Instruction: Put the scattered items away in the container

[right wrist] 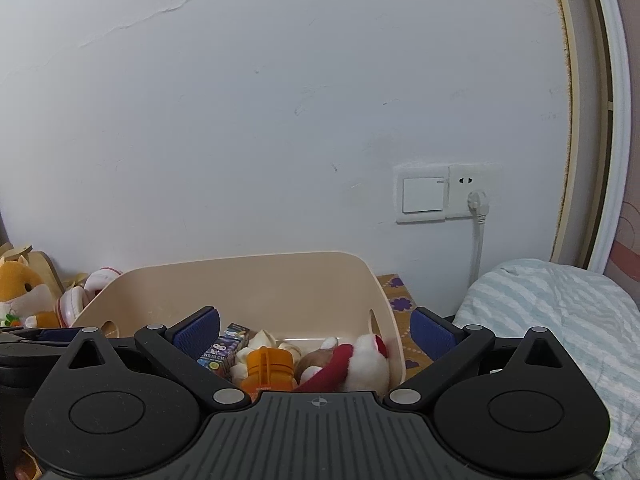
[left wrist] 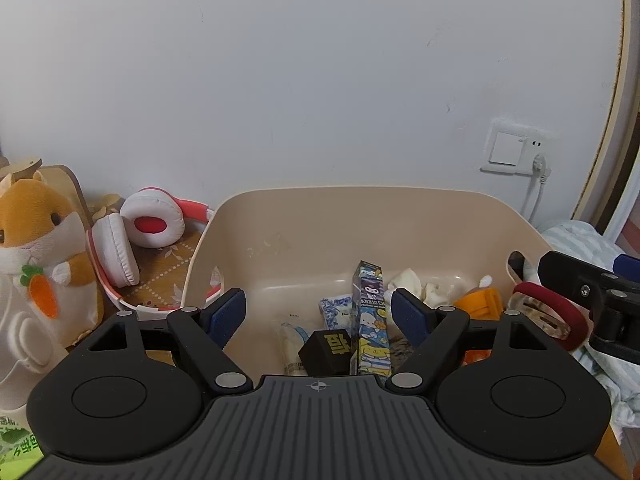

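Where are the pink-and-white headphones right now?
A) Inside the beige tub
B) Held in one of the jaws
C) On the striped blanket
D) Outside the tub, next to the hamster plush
D: the headphones lie outside the beige tub, to its left, beside the hamster plush; neither gripper holds anything.

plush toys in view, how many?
2. An orange hamster plush stands outside the bin, at its left, beside the headphones. A white plush with red trim lies inside the bin at its right end. More may be hidden in the pile.
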Demonstrator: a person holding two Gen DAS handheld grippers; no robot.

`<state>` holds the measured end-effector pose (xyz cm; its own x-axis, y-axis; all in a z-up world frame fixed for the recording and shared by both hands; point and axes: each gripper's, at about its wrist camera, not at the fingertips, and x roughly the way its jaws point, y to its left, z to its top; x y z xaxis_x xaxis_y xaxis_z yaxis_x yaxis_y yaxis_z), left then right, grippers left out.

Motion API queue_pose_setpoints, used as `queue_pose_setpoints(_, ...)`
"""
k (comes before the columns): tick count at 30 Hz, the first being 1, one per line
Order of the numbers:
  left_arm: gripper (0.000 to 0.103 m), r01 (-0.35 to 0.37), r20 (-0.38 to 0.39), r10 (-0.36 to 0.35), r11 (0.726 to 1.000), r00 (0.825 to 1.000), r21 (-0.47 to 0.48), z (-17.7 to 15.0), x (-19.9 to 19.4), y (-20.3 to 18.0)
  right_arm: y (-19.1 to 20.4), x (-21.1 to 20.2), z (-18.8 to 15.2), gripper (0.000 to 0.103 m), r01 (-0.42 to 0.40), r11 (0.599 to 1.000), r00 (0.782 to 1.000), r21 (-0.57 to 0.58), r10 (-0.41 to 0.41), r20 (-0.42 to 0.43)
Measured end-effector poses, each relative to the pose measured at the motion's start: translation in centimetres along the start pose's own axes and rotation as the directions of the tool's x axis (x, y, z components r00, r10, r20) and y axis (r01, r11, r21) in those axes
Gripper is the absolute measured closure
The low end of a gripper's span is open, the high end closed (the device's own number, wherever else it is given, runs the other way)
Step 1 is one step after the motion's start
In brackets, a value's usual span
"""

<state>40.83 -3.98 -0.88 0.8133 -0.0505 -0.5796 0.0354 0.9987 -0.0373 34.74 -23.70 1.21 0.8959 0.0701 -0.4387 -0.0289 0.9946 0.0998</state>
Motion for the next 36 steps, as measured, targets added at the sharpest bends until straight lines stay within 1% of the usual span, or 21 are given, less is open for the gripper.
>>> queue_pose_setpoints(4,0.022,0.016,-0.005,-0.016,1.000,1.000,-0.001,-0.3,-1.3,0.1,0.3,-1.4,-0.4,0.000,0.022,1.000,1.000,-0.018,-0.022,0.007)
queue_pose_setpoints(7,0.022,0.017,0.010,-0.017,1.000,1.000,0.016,-0.6,-3.0,0.3,0.6,-2.8,-0.9,0.000,0.037,0.999,0.999,-0.038,-0.037,0.014)
queue_pose_setpoints(10,0.022,0.008,0.035,-0.008,1.000,0.999,0.018,-1.1,-4.7,0.4,1.0,-4.1,-1.5,0.000,0.034,0.999,0.999,-0.033,-0.033,0.014)
queue_pose_setpoints(14,0.022,0.023,0.050,-0.024,1.000,0.998,0.009,-1.8,-7.2,0.9,1.7,-6.2,-2.0,0.000,0.040,0.998,0.999,-0.056,-0.039,0.026)
queue_pose_setpoints(17,0.022,0.020,0.066,-0.022,0.999,0.998,0.037,-2.7,-9.1,0.6,2.1,-7.6,-2.4,0.000,0.032,0.996,0.999,-0.078,-0.030,0.028)
queue_pose_setpoints(21,0.022,0.025,0.081,-0.028,0.999,0.996,0.035,-4.0,-12.0,1.2,1.7,-10.1,-3.1,0.000,0.003,0.999,0.999,-0.032,-0.001,0.038)
queue_pose_setpoints(27,0.022,0.044,0.082,-0.046,0.999,0.996,0.025,-5.8,-15.0,1.1,1.6,-13.5,-4.5,0.000,0.056,0.998,0.996,-0.031,-0.054,0.066)
queue_pose_setpoints(32,0.021,0.086,0.071,-0.087,0.996,0.994,0.011,-7.4,-17.4,1.1,1.0,-15.6,-5.9,0.000,0.049,0.999,0.997,-0.009,-0.049,0.053)
queue_pose_setpoints(36,0.021,0.077,0.086,-0.079,0.997,0.993,0.022,-8.6,-19.1,0.9,1.2,-17.2,-6.9,0.000,0.057,0.998,0.998,-0.021,-0.056,0.038)
